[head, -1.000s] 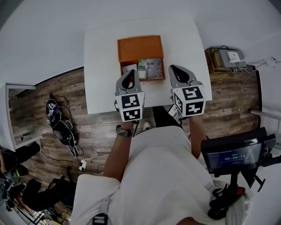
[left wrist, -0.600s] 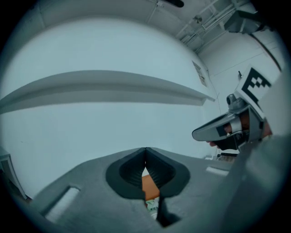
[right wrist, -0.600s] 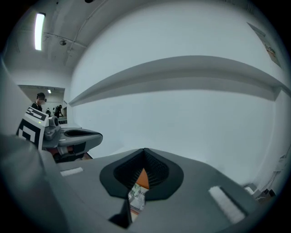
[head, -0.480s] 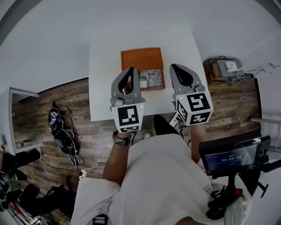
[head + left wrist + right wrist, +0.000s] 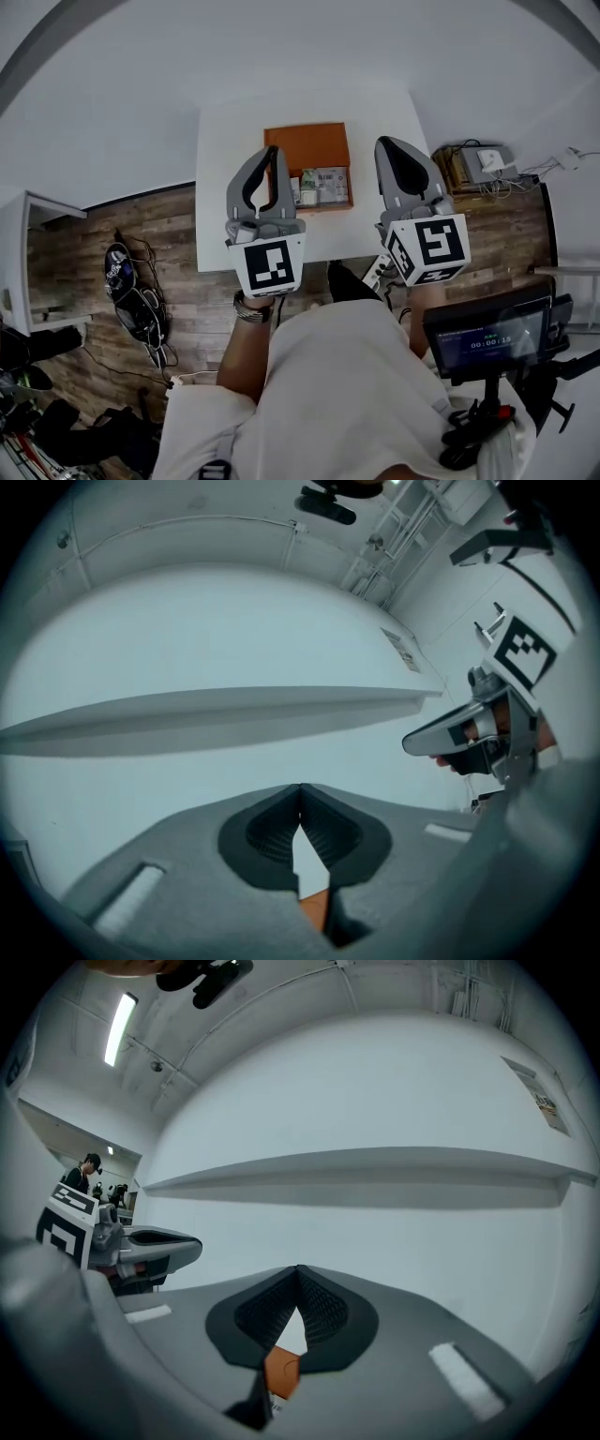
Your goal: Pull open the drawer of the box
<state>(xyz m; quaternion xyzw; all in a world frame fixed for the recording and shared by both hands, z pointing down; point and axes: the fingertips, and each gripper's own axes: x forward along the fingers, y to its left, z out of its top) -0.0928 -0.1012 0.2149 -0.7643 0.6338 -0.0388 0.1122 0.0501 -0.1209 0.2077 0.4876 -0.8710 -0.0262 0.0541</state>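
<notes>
Now hold left gripper [image 5: 272, 153] and right gripper [image 5: 393, 146], both closed on nothing, high and clear of the box [image 5: 306, 146] and its open drawer [image 5: 323, 188].

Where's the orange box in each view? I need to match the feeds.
Head view: box on the white table, upper centre.
Left gripper view: an orange sliver low in the gap under the jaws.
Right gripper view: an orange patch in the same gap, bottom centre.
Shared landmark: right hand-held gripper, right of the box in head view, at left gripper view's right edge.
</notes>
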